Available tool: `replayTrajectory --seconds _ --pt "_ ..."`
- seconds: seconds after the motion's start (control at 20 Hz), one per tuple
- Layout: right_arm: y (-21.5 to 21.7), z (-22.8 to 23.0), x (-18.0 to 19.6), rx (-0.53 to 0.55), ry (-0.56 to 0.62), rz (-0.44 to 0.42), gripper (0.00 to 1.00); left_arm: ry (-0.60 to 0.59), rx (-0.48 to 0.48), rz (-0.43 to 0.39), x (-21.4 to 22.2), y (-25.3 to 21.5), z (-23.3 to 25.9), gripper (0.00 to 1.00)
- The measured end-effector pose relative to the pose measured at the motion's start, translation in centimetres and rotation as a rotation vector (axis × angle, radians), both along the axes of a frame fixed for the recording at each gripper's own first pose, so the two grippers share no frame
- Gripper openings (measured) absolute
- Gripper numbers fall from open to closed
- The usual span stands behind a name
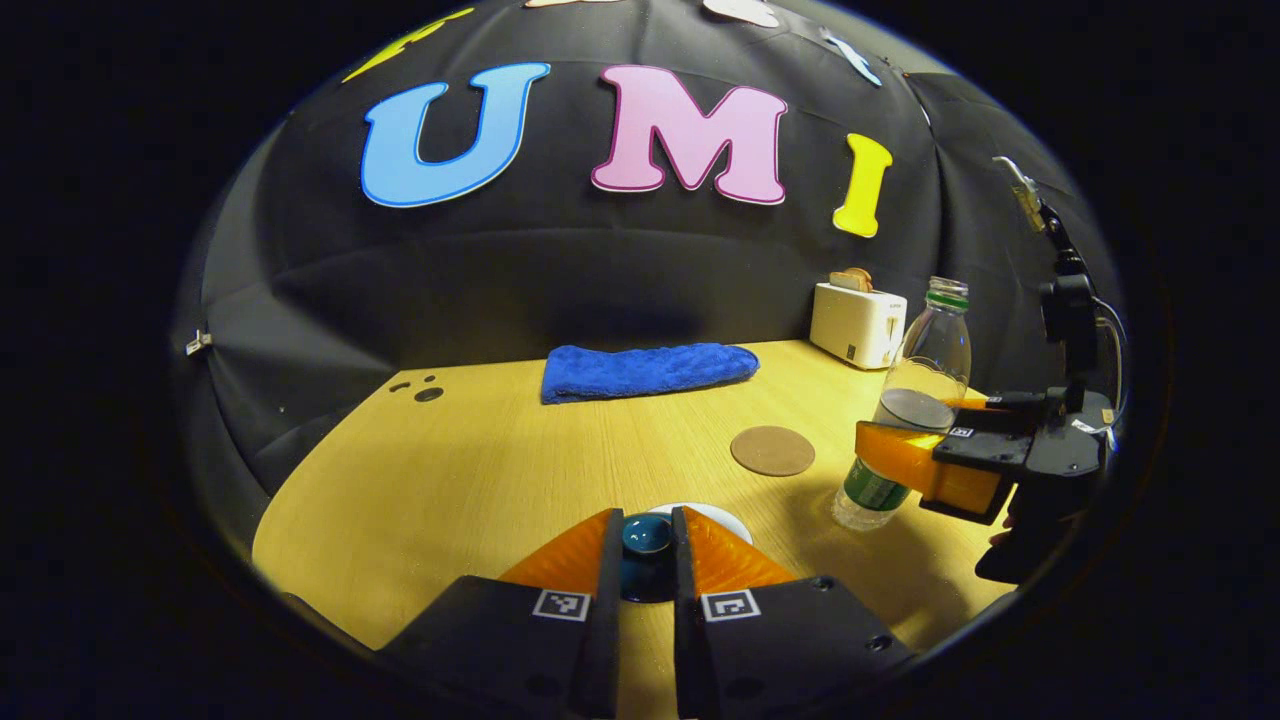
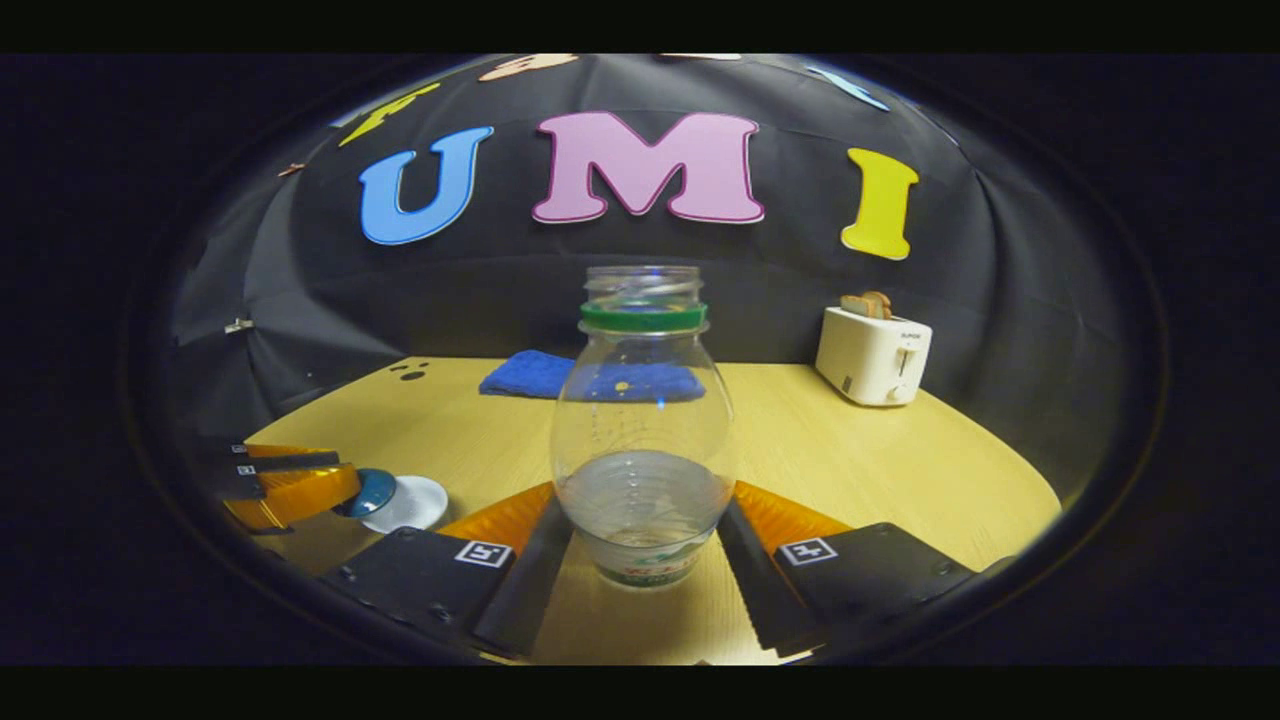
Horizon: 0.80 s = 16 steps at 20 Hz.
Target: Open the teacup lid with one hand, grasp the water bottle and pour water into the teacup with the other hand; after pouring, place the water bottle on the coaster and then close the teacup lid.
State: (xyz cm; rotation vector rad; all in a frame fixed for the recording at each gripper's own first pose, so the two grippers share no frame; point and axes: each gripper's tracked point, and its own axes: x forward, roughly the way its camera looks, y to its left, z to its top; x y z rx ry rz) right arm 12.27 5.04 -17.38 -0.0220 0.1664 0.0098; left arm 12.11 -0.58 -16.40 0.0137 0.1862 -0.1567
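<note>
My left gripper (image 1: 645, 522) is shut on the dark blue teacup lid (image 1: 645, 535), its orange fingers pressing on both sides of the knob. A white round rim (image 1: 715, 515) shows just behind the lid; the cup body is hidden. In the right gripper view the left gripper (image 2: 345, 480) holds the lid (image 2: 370, 492) beside that white rim (image 2: 412, 503). My right gripper (image 2: 643, 495) is shut on the capless water bottle (image 2: 643, 430), with water in its lower part. The left gripper view shows the bottle (image 1: 925, 370) leaning slightly in the right gripper (image 1: 915, 425). A round brown coaster (image 1: 772, 450) lies left of the bottle.
A folded blue towel (image 1: 645, 370) lies at the back of the wooden table (image 1: 450, 480). A white toaster (image 1: 858, 322) with bread in it stands at the back right. The black cloth wall rises right behind the table.
</note>
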Motion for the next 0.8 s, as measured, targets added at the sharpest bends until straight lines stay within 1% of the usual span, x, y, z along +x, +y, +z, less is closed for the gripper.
replayTrajectory --seconds 0.05,0.25,0.3,0.35,0.4,0.55,0.75,0.8 --pt "-0.1 0.0 0.2 0.0 -0.003 -0.001 0.8 0.003 -0.004 0.002 -0.2 0.2 -0.2 0.26" --pt "0.1 0.0 0.2 0.003 -0.001 0.011 0.78 -0.001 0.007 0.007 -0.8 0.9 0.0 0.26" --pt "0.7 0.1 0.2 -0.015 -0.001 0.043 0.77 -0.006 0.007 0.013 -1.1 1.3 0.5 0.26" --pt "0.9 0.1 0.3 -0.036 0.001 0.058 0.77 -0.009 0.006 0.017 -1.2 1.5 0.7 0.22" --pt "0.8 0.1 0.2 -0.053 0.009 0.059 0.76 -0.011 0.001 0.023 -1.3 1.9 0.9 0.26" --pt "1.3 0.7 -0.1 -0.1 0.007 0.08 0.74 -0.013 -0.003 0.042 -1.9 2.9 1.4 0.26" --pt "1.5 3.0 0.6 -0.296 -0.049 0.108 0.72 -0.026 -0.011 0.079 -3.3 4.9 2.6 0.26" --pt "1.6 3.5 1.1 -0.384 -0.052 0.125 0.72 -0.033 -0.015 0.091 -3.9 5.6 3.0 0.26"
